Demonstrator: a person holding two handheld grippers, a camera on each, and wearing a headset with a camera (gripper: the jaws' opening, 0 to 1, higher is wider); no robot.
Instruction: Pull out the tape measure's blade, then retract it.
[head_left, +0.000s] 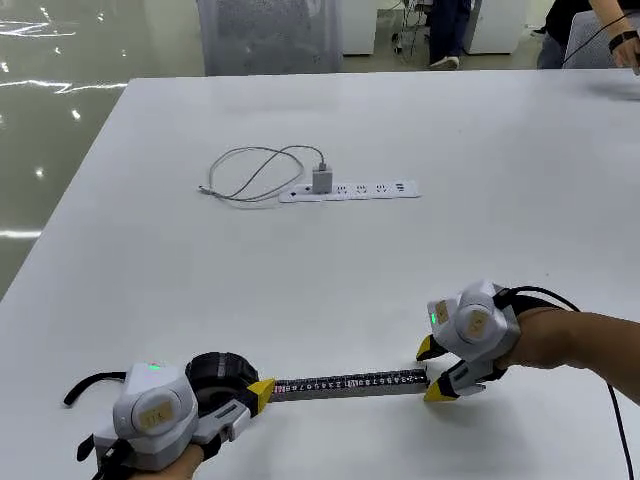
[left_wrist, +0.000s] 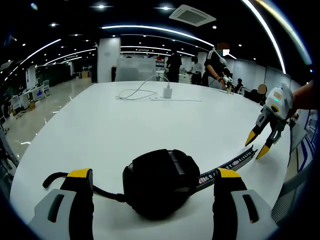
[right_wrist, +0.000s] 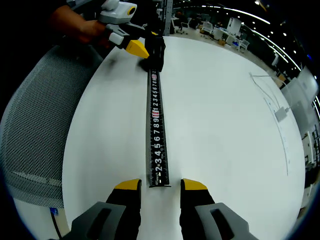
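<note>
1. My left tongs stand apart, one jaw on each side of the black tape measure case, which sits between them on the white counter.
2. The blade lies flat on the counter, stretched from the case to my right tongs.
3. The right tongs are also apart, straddling the blade's end without clamping it.
4. A power strip lies well beyond both tongs.

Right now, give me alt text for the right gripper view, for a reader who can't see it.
A flat black tape blade with white numerals lies pulled out along the white table, its free end between the open yellow-tipped jaws of the right hand-held gripper. At the far end, the left hand-held gripper sits at the round black tape measure case.
</note>
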